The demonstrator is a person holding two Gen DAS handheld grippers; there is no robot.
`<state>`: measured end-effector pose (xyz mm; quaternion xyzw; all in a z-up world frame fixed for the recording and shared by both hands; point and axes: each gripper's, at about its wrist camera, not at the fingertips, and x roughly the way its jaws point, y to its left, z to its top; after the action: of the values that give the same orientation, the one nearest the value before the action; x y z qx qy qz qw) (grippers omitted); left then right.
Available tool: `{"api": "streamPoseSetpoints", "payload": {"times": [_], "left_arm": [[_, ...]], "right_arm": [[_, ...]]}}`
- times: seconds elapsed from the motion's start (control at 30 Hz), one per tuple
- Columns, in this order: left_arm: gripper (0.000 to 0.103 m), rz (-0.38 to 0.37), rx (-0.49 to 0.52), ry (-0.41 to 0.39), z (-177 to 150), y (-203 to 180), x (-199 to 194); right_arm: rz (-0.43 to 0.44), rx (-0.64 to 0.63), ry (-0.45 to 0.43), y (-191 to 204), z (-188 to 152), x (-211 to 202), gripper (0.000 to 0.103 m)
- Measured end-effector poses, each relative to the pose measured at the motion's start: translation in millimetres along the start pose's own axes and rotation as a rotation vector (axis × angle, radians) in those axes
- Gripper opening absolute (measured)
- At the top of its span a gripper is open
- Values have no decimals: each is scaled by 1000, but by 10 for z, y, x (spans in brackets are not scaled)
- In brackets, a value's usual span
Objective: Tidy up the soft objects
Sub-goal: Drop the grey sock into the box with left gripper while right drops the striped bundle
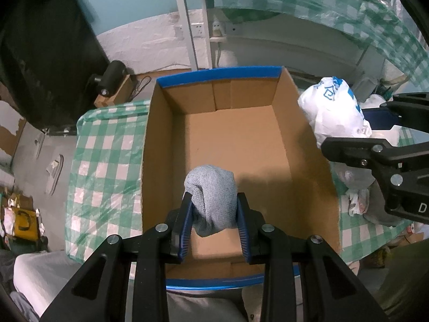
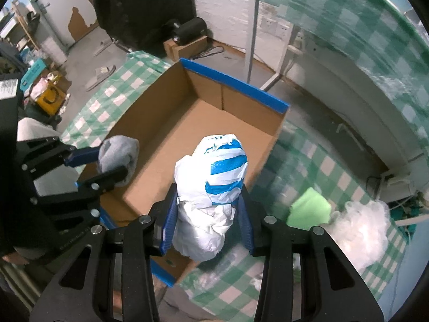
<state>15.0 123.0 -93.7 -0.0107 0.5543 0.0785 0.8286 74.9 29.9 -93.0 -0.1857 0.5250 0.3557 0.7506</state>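
Observation:
A rolled grey-blue knitted cloth (image 1: 214,198) is pinched between the blue pads of my left gripper (image 1: 214,196), which is shut on it above the near end of an open cardboard box (image 1: 219,73) with a blue-taped rim. The box floor is bare. My right gripper (image 2: 209,187) is shut on a crumpled white and blue plastic bag (image 2: 214,166), which hangs over the box's (image 2: 236,86) right wall. In the left wrist view the right gripper (image 1: 354,127) and its bag (image 1: 332,112) sit just right of the box. The right wrist view shows the left gripper (image 2: 112,162) gripping the cloth (image 2: 118,153).
The box stands on a green checked tablecloth (image 1: 102,161). A green soft pad (image 2: 311,209) and a white fluffy wad (image 2: 362,228) lie on the cloth to the right. Slippers (image 1: 55,174) lie on the floor at left. White table legs (image 1: 187,26) stand behind the box.

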Motion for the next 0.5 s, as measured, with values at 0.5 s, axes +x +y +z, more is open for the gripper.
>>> {"api": "streamPoseSetpoints", "payload": {"times": [0.5], "left_arm": [[64,13,-43,-27,45,33,-58]], "right_arm": [[-50,0,-63,3,51,-108,73]]}}
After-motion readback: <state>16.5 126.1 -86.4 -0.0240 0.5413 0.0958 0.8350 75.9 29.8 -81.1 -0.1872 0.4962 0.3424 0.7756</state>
